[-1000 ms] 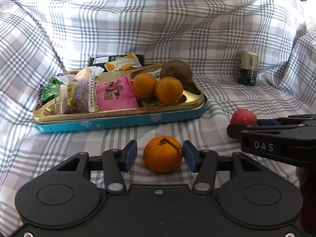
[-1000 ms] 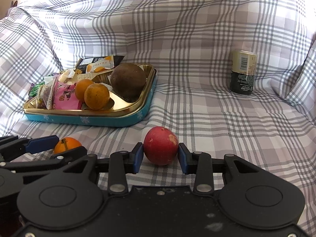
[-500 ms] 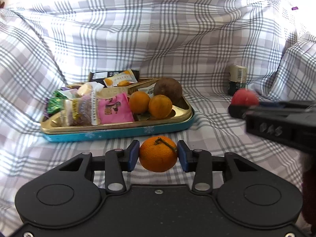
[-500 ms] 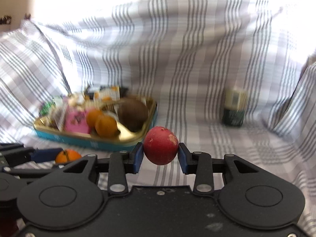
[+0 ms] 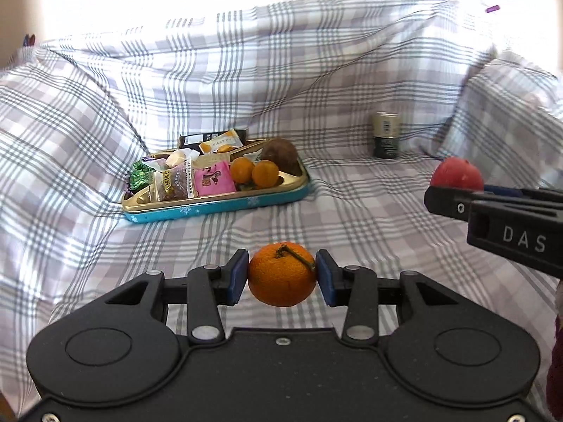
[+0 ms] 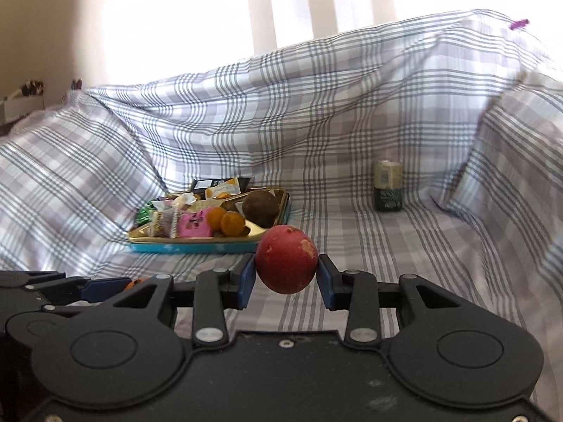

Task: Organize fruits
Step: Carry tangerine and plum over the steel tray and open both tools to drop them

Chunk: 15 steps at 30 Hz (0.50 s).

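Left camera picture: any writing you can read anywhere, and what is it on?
"DAS": white letters on the side of the right gripper.
Snack packets in the tray: printed, too small to read.
Can at the back: label too blurred to read.

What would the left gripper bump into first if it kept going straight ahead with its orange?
Probably the checked cloth first; the left gripper, jaws shut on the orange, points just right of the tray. Depth is unclear.

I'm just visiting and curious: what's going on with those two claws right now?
Left gripper shut on orange. Right gripper shut on red fruit. Both held above the cloth; tray ahead, nothing in the way.
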{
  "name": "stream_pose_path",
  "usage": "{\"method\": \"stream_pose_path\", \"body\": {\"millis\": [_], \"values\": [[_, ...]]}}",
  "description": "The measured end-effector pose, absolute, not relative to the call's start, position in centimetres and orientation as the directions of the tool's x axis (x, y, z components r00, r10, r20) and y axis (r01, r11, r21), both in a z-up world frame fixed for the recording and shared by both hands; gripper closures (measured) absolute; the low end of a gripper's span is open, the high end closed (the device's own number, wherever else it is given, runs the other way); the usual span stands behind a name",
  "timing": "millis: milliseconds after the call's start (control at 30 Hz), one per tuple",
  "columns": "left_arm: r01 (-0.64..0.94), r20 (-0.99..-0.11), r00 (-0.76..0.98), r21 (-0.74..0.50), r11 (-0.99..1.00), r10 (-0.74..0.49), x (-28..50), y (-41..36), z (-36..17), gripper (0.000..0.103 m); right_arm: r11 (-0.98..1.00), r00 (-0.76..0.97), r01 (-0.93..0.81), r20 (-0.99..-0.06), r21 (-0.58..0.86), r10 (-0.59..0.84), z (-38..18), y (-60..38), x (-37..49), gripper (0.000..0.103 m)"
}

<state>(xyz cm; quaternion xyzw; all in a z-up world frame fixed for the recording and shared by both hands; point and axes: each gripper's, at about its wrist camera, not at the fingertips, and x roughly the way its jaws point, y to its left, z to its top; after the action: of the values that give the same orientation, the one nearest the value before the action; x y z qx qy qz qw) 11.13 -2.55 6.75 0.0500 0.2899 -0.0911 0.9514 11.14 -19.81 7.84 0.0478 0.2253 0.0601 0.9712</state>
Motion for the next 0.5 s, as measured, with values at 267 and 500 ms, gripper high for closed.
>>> {"method": "stream_pose_path", "body": {"millis": [267, 500], "values": [[0.204, -0.536, 0.829, 0.018, 0.979, -0.163, 4.8, -2.0, 6.2, 0.054, 0.985, 0.890, -0.067, -0.437, 0.158, 0.130, 6.5, -20.6, 3.8, 0.064], [0.206, -0.510, 0.838, -0.030, 0.978, -0.193, 1.0, -0.4, 4.8, 0.054, 0.985, 0.889, -0.059, -0.439, 0.164, 0.126, 4.2, -21.1, -0.4, 0.064]]}}
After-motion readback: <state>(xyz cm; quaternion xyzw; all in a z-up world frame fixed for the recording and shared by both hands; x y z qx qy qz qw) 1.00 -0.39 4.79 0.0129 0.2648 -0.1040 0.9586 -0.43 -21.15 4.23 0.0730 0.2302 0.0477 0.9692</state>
